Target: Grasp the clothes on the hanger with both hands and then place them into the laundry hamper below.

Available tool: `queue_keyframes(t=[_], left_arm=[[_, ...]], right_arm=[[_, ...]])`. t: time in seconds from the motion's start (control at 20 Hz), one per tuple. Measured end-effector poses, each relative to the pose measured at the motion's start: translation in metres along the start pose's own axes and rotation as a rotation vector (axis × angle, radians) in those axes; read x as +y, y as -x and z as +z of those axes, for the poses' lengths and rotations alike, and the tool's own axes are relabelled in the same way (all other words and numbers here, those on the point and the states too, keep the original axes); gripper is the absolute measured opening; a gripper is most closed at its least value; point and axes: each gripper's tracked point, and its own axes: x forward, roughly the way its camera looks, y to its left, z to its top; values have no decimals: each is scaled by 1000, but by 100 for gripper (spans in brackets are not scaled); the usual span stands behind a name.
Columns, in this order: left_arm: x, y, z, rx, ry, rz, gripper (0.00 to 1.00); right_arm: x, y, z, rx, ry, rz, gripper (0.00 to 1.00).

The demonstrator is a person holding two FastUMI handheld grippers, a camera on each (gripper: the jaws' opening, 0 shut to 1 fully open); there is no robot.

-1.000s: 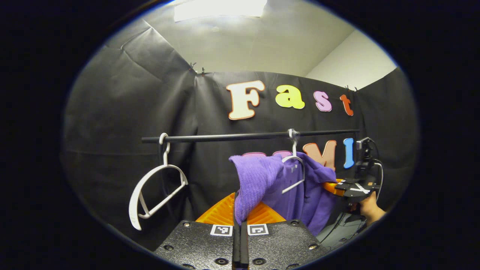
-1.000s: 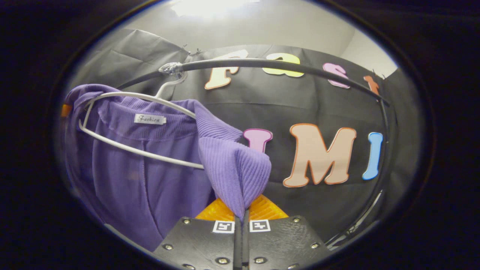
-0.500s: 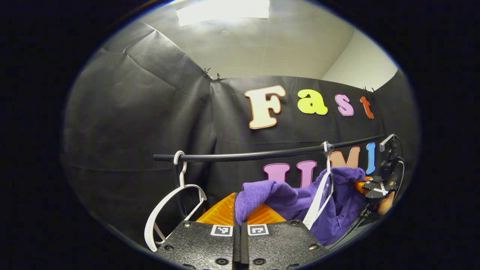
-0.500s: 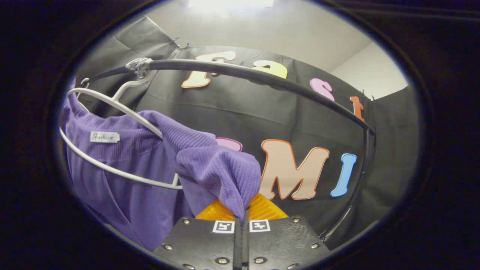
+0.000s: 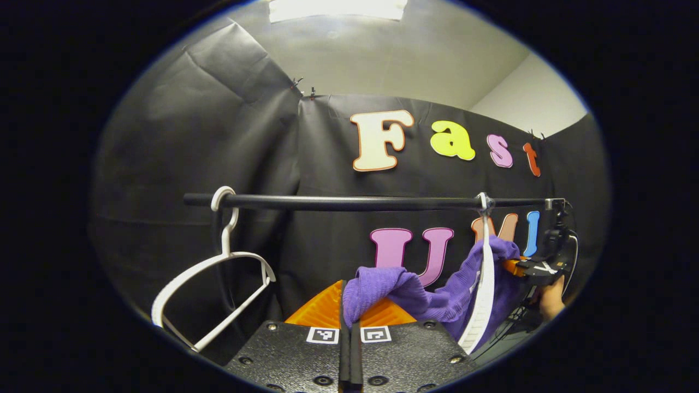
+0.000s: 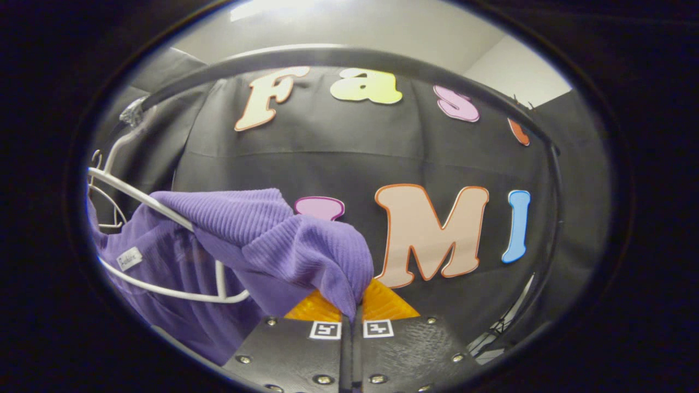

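Note:
A purple ribbed garment (image 5: 431,297) stretches between my two grippers under the black rail (image 5: 349,203). My left gripper (image 5: 349,319) is shut on one shoulder of it. In the right gripper view the purple garment (image 6: 273,240) still drapes over a white hanger (image 6: 164,289), and my right gripper (image 6: 352,311) is shut on its other shoulder. That white hanger (image 5: 480,295) shows edge-on in the left gripper view, hooked on the rail. Farther right there I see the right gripper (image 5: 538,268) and the hand (image 5: 550,297) holding it.
An empty white hanger (image 5: 213,284) hangs at the left end of the rail. The rail's upright post (image 6: 551,218) runs down at the right in the right gripper view. Cables (image 5: 519,322) hang below the far hand.
Both grippers have pulled the garment's shoulders outward and down; the cloth now stretches lower and flatter between them. The garment's hanger has twisted edge-on in the left gripper view.

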Motion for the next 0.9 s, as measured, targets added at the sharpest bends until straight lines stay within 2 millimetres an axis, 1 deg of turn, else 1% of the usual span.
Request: queue_keyframes(t=[0.1,0.2,0.25,0.35,0.4,0.45,0.5,0.6,0.75,0.9], left_arm=[[-2,-10,-13,20,22,-17,0],[-4,-20,-27,46,44,-26,0],[-4,-23,-36,64,43,-27,0],[-5,-28,-53,86,47,-30,0],[-5,-30,-62,98,45,-29,0],[-5,-31,-70,103,41,-26,0],[-4,-31,-77,109,39,-23,0],[-5,-30,-94,125,40,-24,0],[-4,-26,-119,154,44,-15,0],[3,-16,-135,163,21,8,1]], right_arm=[[-16,-17,-5,4,4,-55,0],[-30,-32,-18,34,-5,-85,0],[-31,-37,-24,51,-25,-81,0],[-33,-40,-43,80,-60,-73,0],[-31,-40,-52,87,-67,-67,1],[-27,-38,-62,99,-65,-55,0],[-20,-31,-72,111,-63,-33,0],[-3,-16,-90,127,-74,13,1],[9,7,-112,143,-111,37,0],[12,32,-122,148,-148,44,0]])
